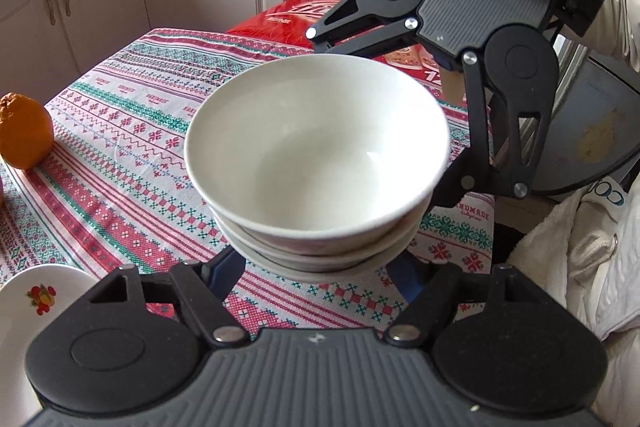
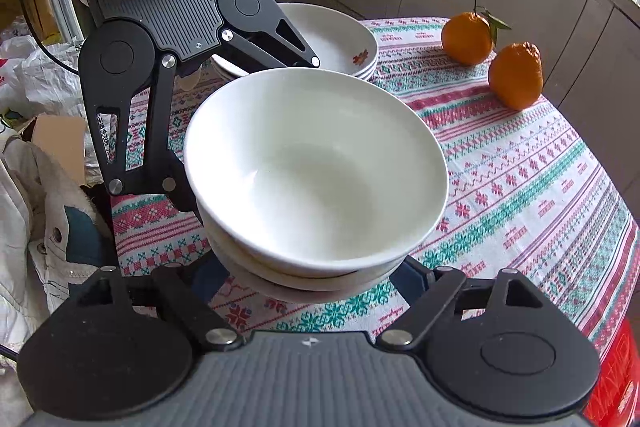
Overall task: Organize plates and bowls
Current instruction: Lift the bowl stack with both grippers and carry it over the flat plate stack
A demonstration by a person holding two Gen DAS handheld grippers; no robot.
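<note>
A stack of white bowls (image 1: 316, 147) (image 2: 316, 167) stands nested in the middle of the patterned tablecloth (image 1: 120, 131). My left gripper (image 1: 316, 269) reaches in from the near side, its blue-padded fingers (image 1: 228, 267) pressed against the lowest bowl on both sides. My right gripper (image 2: 312, 277) grips the same stack from the opposite side, and its fingers (image 1: 476, 131) pass behind and beside the bowls in the left wrist view. All fingertips are hidden under the bowl rims. I cannot tell whether the stack rests on the cloth or hangs just above it.
A stack of white flower-print plates (image 2: 340, 39) sits behind the bowls, near the left gripper's body. Two oranges (image 2: 468, 37) (image 2: 516, 75) lie on the cloth to one side. A red box (image 1: 296, 15) stands past the table edge. A white jacket (image 1: 580, 247) lies beside the table.
</note>
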